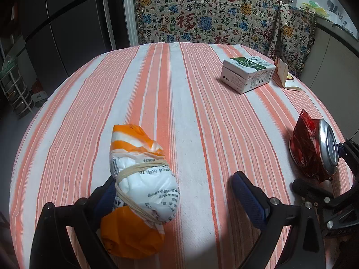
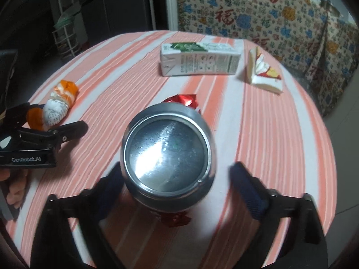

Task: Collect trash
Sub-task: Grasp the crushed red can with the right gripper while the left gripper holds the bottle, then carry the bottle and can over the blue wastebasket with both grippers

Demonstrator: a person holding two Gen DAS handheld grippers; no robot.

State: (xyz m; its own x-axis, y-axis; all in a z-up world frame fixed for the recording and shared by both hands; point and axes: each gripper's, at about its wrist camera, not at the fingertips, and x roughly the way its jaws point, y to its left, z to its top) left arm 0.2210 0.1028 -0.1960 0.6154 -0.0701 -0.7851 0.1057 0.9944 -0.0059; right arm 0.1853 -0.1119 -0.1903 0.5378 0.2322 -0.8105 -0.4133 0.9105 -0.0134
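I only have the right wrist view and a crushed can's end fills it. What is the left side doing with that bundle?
Observer: The left tongs are open, the rubber-banded plastic bundle lying between the fingers against the left one, not clamped.
Operator: Anything printed on the can? I see only bare metal.
Observer: Yes, its crumpled red side shows, with Coke lettering low on it.
Operator: And the carton's end facing away from me?
Observer: The green-and-white carton has a dark round dot on its near end in the left view, and the folded paper wrapper lies just beyond it.
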